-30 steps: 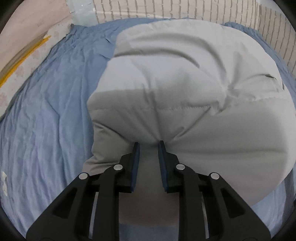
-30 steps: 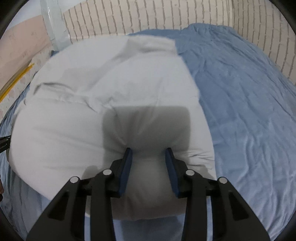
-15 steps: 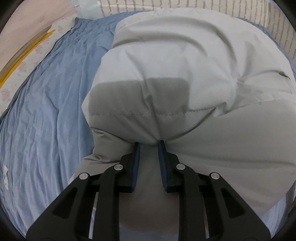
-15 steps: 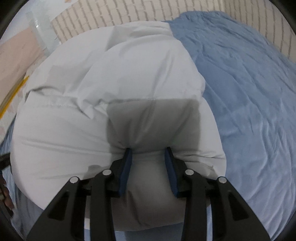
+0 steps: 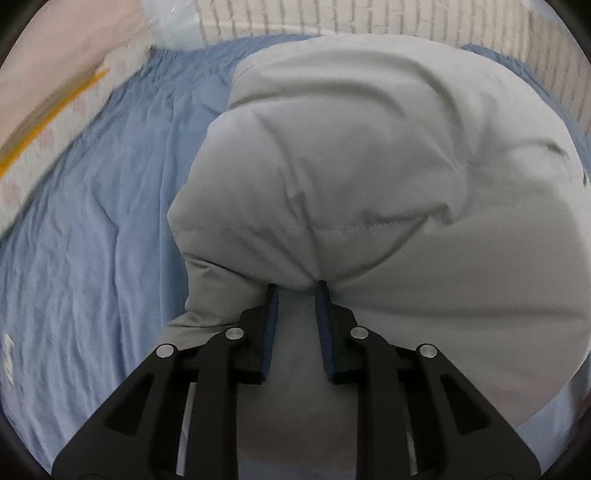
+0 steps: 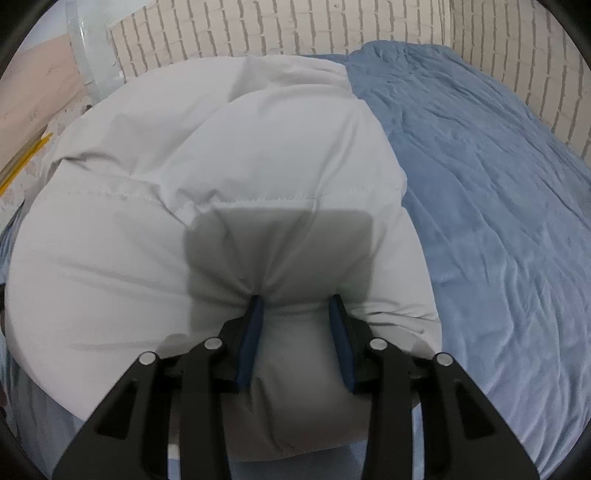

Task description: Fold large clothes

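Note:
A large puffy light-grey padded garment (image 5: 369, 158) lies on the blue bedsheet (image 5: 92, 240). My left gripper (image 5: 296, 286) is shut on a bunched fold of its near left edge and holds it lifted. In the right wrist view the same garment (image 6: 221, 166) fills the left and middle. My right gripper (image 6: 297, 301) is shut on a thick fold of its near right edge. The fabric bulges up and forward ahead of both grippers and hides what lies under it.
A white brick-pattern wall (image 6: 295, 29) runs behind the bed. Bare blue sheet (image 6: 498, 221) spreads to the right of the garment. A pale floral pillow or bedding with a yellow stripe (image 5: 48, 114) lies at the far left, and a clear plastic bag (image 5: 173, 22) sits beside the wall.
Both grippers have carried the held near edge up and forward, toward the wall. The garment bulges higher and covers more of its far part. The grips have not changed.

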### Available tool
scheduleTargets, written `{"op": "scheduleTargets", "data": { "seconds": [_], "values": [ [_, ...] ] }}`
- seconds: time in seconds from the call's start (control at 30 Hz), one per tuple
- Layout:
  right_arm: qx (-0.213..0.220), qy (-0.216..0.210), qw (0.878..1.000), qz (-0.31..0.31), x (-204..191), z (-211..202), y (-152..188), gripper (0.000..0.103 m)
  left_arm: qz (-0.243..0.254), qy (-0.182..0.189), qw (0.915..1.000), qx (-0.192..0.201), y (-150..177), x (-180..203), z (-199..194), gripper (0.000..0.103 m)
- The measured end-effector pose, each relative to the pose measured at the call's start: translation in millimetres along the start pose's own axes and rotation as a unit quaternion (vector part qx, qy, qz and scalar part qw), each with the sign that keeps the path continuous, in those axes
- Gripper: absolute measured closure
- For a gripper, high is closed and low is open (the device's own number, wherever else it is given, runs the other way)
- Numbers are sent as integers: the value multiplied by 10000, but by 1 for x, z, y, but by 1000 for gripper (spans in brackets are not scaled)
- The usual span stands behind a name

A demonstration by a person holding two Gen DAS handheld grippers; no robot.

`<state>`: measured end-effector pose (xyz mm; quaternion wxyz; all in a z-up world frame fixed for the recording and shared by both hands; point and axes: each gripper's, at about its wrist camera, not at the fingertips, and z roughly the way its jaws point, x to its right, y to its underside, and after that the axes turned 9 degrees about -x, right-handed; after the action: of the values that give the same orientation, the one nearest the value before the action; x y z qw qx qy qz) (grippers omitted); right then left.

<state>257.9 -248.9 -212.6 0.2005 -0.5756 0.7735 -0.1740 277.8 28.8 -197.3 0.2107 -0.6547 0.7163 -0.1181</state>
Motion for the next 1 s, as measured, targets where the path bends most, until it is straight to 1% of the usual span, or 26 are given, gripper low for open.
{"op": "scheduleTargets", "data": {
  "seconds": [0.07,0.13,0.2,0.23,0.27,0.3,0.33,0.37,0.4,0.43,0.47,0.5,0.53,0.57,0.6,0.63,0.67,0.73,0.83,1.0],
  "values": [
    [11,-14,10000,-24,1,-2,0,66,166,-147,9996,148,4,5,1,83],
    [56,46,9999,-96,0,-2,2,66,41,-78,9998,169,3,4,2,82],
    [247,150,9993,-257,-1,-7,4,66,-140,55,9997,184,2,-1,3,79],
    [351,170,9990,-228,0,-11,4,66,-186,110,9996,194,2,-5,3,76],
    [547,182,9983,-83,4,-20,4,66,-242,164,9994,210,3,-10,2,70],
    [688,149,9975,30,6,-28,5,64,-340,213,9989,244,4,-16,1,66],
    [883,105,9959,179,9,-38,5,63,-448,270,9982,284,4,-22,-4,50],
    [1014,124,9944,254,12,-45,5,63,-549,274,9976,317,4,-25,-7,24],
    [1044,159,9940,270,13,-49,5,63,-656,184,9969,381,3,-29,-12,16],
    [984,175,9946,274,15,-52,5,63,-717,49,9964,456,6,-32,-20,13],
    [879,157,9956,301,18,-53,6,64,-731,-18,9960,515,6,-34,-23,15],
    [814,131,9960,336,20,-53,7,67,-716,63,9961,514,5,-36,-24,17],
    [706,114,9967,383,22,-51,9,78,-703,178,9964,446,10,-39,-18,26],
    [592,121,9972,436,25,-47,8,86,-684,252,9970,271,8,-40,-10,37],
    [492,161,9973,512,27,-40,8,92,-655,156,9977,115,8,-38,0,42],
    [361,178,9975,574,29,-32,9,94,-608,40,9981,36,5,-34,0,44],
    [217,176,9978,605,31,-23,9,95,-607,42,9981,10,7,-31,6,44],
    [113,202,9979,600,29,-14,9,96,-666,98,9977,-73,6,-30,14,44],
    [61,378,9985,384,22,-4,7,96,-663,190,9975,-152,5,-28,31,44],
    [48,404,9987,299,19,7,3,98,-674,321,9971,-165,0,-30,44,44]
  ]
}}
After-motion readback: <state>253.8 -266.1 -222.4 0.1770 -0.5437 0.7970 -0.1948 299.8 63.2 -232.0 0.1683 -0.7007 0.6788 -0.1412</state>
